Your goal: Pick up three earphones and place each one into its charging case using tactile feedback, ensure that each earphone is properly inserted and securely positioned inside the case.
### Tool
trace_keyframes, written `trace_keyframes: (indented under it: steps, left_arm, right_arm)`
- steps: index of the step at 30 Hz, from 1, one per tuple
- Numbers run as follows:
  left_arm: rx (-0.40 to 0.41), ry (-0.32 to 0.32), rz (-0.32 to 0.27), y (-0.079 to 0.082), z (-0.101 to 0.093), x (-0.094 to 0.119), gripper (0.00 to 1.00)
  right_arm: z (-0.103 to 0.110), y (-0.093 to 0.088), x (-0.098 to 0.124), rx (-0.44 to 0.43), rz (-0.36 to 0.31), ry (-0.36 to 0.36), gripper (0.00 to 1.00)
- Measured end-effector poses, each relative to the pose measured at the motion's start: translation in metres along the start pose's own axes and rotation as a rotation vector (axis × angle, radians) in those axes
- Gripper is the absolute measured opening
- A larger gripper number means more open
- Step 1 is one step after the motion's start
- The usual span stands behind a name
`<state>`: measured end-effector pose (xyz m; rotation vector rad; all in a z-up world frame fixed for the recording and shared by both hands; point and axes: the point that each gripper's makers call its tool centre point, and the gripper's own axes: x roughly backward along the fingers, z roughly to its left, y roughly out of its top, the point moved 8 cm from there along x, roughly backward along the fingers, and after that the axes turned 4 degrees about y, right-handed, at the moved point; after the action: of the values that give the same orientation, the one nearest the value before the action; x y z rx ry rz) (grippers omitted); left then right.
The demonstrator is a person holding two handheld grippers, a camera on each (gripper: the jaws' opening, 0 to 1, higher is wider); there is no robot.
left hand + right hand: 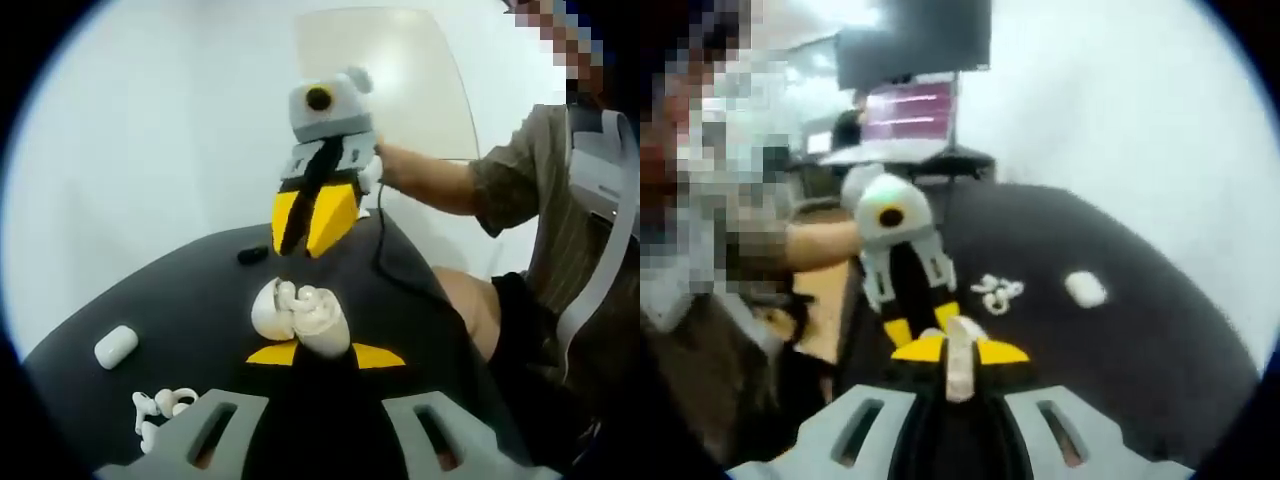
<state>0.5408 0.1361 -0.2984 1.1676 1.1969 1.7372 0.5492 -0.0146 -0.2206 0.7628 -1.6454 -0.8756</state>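
Jaws of my left gripper squeeze the open case mid-frame (right gripper jaws nearly together, maybe empty), so next I grab an earphone lower left.

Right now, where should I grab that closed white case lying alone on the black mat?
Likely across the short sides of the white case, coming straight down from above. It lies flat on the black mat, a rounded oblong, apart from the loose earphones, so both jaws have room.

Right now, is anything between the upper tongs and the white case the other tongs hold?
Nothing visible does. The right tongs hang just above the open case gripped by the left tongs; the loose earphones lie aside on the black table.
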Motion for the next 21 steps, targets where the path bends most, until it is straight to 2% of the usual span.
trace_keyframes:
  steps: [2,3,4,6,8,9,10,11,12,13,16,19,21]
  left_arm:
    - [0.0,0.0,0.0,0.0,0.0,0.0,0.16]
    - [0.0,0.0,0.0,0.0,0.0,0.0,0.16]
    - [0.0,0.001,0.0,0.0,0.0,0.0,0.16]
    - [-0.001,0.002,0.0,0.0,0.0,0.0,0.16]
    - [-0.001,0.002,0.001,0.0,0.0,0.0,0.16]
    - [0.0,0.003,0.001,0.0,0.0,0.0,0.16]
    - [0.0,0.003,0.001,0.0,0.0,0.0,0.16]
    - [0.0,0.003,0.001,0.0,0.0,0.0,0.16]
    - [0.002,0.002,0.001,0.0,0.0,0.0,0.16]
    - [0.003,0.001,0.001,0.0,0.0,0.0,0.16]
    - [0.005,-0.001,0.001,0.0,0.001,0.0,0.16]
    - [0.006,-0.003,0.0,0.0,0.001,0.0,0.16]
    - [0.006,-0.003,0.0,0.0,0.001,0.001,0.16]
  right_arm:
    - [0.009,0.0,0.002,0.083,0.056,-0.094,0.12]
    - [0.013,-0.001,0.001,0.111,0.081,-0.116,0.12]
    - [0.017,-0.004,0.001,0.118,0.106,-0.115,0.12]
    - [0.018,-0.01,0.001,0.109,0.111,-0.11,0.12]
    - [0.014,-0.02,0.003,0.031,0.07,-0.055,0.14]
    - [0.011,-0.025,0.005,-0.037,0.025,-0.016,0.18]
    - [0.008,-0.031,0.005,-0.125,-0.019,0.044,0.26]
    - [0.006,-0.039,0.006,-0.197,-0.041,0.105,0.32]
    - [-0.001,-0.048,0.004,-0.263,-0.058,0.127,0.33]
    - [-0.004,-0.055,0.003,-0.28,-0.067,0.133,0.31]
    - [-0.01,-0.065,-0.002,-0.246,-0.085,0.141,0.27]
    - [-0.009,-0.065,-0.015,-0.287,-0.132,0.23,0.27]
    - [-0.01,-0.065,-0.023,-0.284,-0.135,0.25,0.27]
